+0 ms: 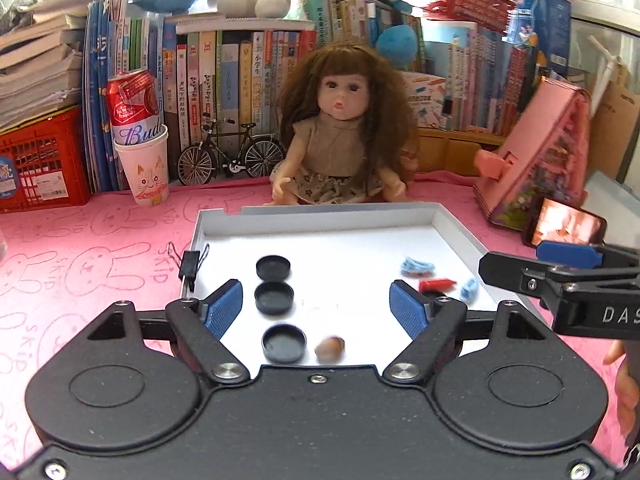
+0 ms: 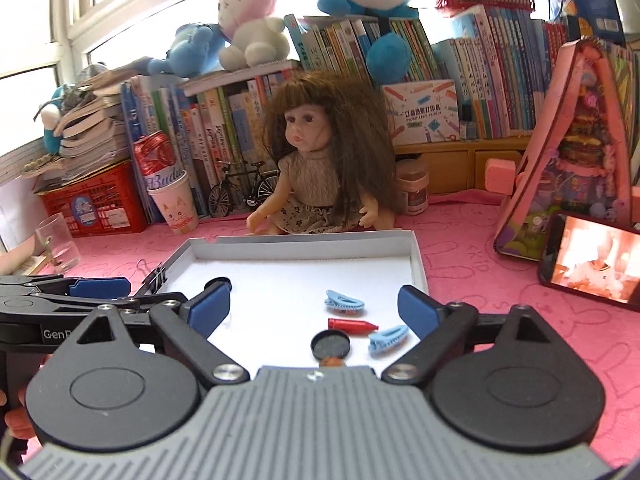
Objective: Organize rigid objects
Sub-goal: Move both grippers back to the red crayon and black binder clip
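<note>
A white tray (image 1: 312,216) lies on the pink mat. In the left wrist view it holds three black caps in a column (image 1: 273,268) (image 1: 274,298) (image 1: 284,343), a brown nut-like piece (image 1: 330,348), a red crayon-like piece (image 1: 437,283) and two blue hair clips (image 1: 417,266) (image 1: 469,289). My left gripper (image 1: 316,308) is open and empty above the tray's near part. My right gripper (image 2: 314,308) is open and empty over the tray (image 2: 416,264), with a black cap (image 2: 330,345), the red piece (image 2: 352,325) and blue clips (image 2: 345,302) (image 2: 388,341) in front of it.
A doll (image 1: 340,140) sits behind the tray. A paper cup with a red can (image 1: 140,152), a toy bicycle (image 1: 230,156) and books stand at the back. A pink house toy (image 1: 540,152) and a phone (image 1: 566,226) are at the right. A black binder clip (image 1: 190,264) grips the tray's left rim.
</note>
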The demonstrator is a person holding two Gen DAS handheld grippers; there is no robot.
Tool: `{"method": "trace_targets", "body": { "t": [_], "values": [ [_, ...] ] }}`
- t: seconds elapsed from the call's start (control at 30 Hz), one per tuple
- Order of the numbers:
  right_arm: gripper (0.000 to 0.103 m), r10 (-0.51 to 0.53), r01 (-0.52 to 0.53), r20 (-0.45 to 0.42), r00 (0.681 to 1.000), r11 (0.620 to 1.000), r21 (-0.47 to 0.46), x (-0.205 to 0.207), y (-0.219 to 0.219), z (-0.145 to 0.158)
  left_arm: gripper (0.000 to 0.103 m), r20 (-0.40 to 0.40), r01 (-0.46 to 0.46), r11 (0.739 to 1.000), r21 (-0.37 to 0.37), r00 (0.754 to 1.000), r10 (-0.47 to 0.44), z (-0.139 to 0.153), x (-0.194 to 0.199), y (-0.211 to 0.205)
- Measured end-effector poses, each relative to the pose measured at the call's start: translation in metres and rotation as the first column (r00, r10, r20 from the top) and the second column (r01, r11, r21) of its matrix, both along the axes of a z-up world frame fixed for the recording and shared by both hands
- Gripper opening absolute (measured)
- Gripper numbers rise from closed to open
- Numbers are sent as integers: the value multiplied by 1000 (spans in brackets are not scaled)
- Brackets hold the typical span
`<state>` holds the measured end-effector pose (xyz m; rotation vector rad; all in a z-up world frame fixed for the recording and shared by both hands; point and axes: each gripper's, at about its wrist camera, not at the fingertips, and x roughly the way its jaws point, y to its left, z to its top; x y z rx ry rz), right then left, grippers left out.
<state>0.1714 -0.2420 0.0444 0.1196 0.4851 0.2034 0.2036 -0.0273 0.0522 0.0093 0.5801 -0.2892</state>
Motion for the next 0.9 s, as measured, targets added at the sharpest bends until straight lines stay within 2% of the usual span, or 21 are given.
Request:
{"method": "trace_targets", "body": {
  "t": [0.13, 0.47, 0.67, 0.9],
  "values": [
    [99, 23, -23, 19, 1000, 1000, 8, -23, -3, -1, 80, 13, 30, 1000, 6, 999, -30, -1, -28, -1],
    [103, 97, -93, 78, 992, 994, -49, -75, -3, -5, 80, 22, 91, 996, 0, 996, -91, -10, -87, 4],
    [103, 116, -105, 95, 989, 988, -112, -100, -5, -13, 80, 22, 107, 994, 34, 994, -108, -20, -116, 9],
    [103, 167, -146, 103, 981, 972, -184, -126, -11, -27, 80, 5, 135, 991, 23, 991, -135, -29, -143, 13]
  ]
}}
